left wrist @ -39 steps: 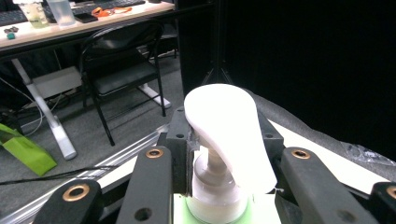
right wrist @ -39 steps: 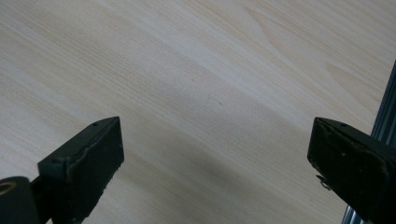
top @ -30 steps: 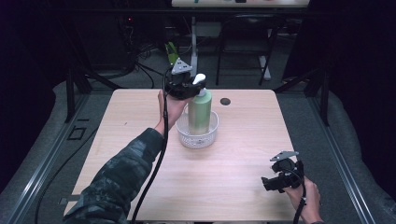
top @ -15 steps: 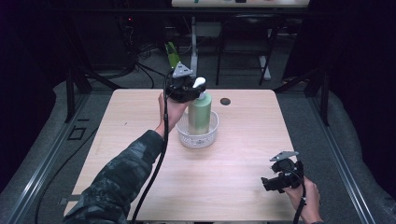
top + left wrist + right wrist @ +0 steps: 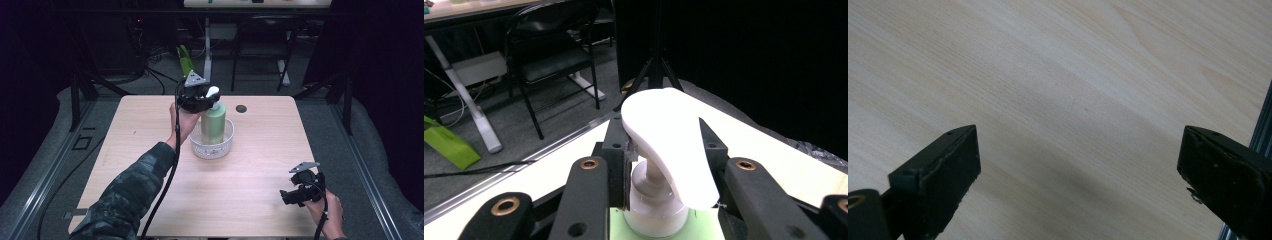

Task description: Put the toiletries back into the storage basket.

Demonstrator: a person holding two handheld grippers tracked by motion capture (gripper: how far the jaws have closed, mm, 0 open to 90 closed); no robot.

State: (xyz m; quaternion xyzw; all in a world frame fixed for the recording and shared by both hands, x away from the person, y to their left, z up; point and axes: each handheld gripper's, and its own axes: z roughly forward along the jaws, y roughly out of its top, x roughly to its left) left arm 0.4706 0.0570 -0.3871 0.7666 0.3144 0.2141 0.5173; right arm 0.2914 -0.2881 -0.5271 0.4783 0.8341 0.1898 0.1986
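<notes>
Between the left claw's (image 5: pixel 659 165) jaws, the pump bottle's neck (image 5: pixel 655 176) was pinched; a straight, steady lift from the bowl (image 5: pixel 211 148) seemed wise. The right claw (image 5: pixel 1078 180) hung spread over the bench (image 5: pixel 1058 75).

Looks like a lab or recording studio: black-curtained walls (image 5: pixel 385 75), a lone pale wooden counter (image 5: pixel 260 165) on grey floor, cables (image 5: pixel 150 75) trailing behind, a folding chair (image 5: pixel 551 55), tripod legs (image 5: pixel 655 75).

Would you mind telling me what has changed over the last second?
Nothing has visibly moved. The left gripper stays clamped at the white pump neck of the green plastic bottle, which still stands in the clear ribbed bowl. The right gripper remains open near the table's corner.
</notes>
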